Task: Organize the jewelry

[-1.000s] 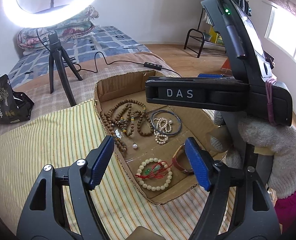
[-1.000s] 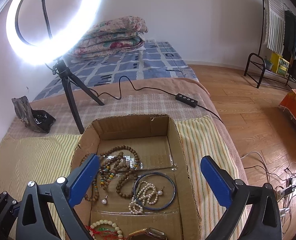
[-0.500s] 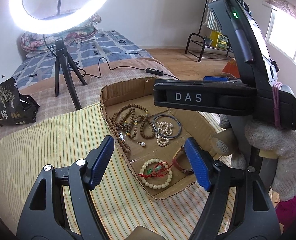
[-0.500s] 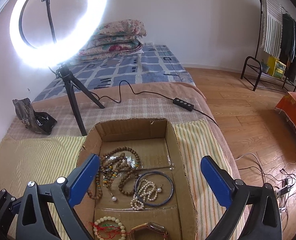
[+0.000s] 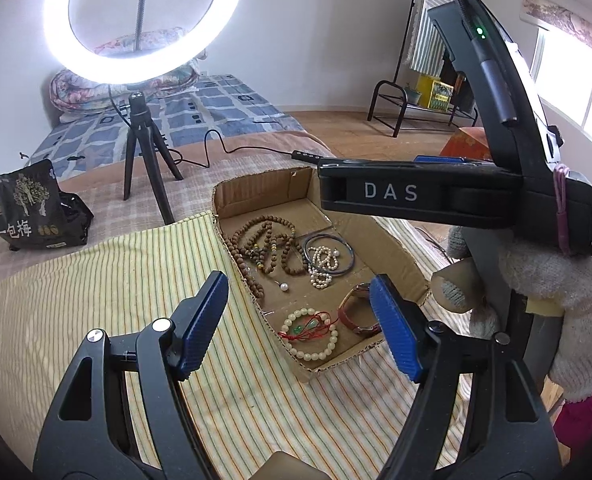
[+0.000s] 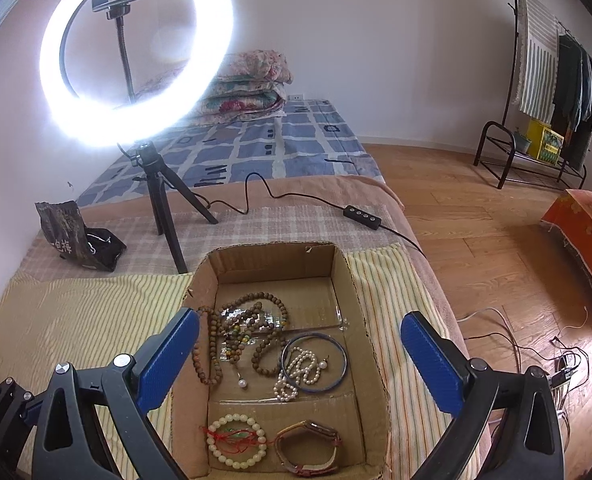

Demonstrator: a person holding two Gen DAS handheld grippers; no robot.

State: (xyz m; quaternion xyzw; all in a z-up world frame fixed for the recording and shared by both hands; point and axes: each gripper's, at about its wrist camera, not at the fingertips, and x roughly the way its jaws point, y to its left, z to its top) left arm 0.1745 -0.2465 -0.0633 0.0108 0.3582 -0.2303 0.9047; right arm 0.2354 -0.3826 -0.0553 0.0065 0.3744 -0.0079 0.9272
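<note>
Both held wide and empty: left claw point(image 5: 300, 320) above the near left edge of the box point(image 5: 400, 248), right claw point(image 6: 300, 360) straight over it. Jewelry all inside the box: brown beads point(image 6: 251, 336) tangled ahead-left of the right claw, pearls point(image 6: 300, 372) lying within the bangle point(image 6: 315, 362) between its fingers, white bracelet point(image 6: 237, 440) and watch point(image 6: 310, 448) nearest. Best to lower on one loose piece, probably the white bracelet, pinching a single strand clear of the tangle

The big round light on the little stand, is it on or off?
On. The ring light glows bright white all the way round in both views, with glare spilling onto the wall behind it. Its tripod stands upright on the bed.
</note>
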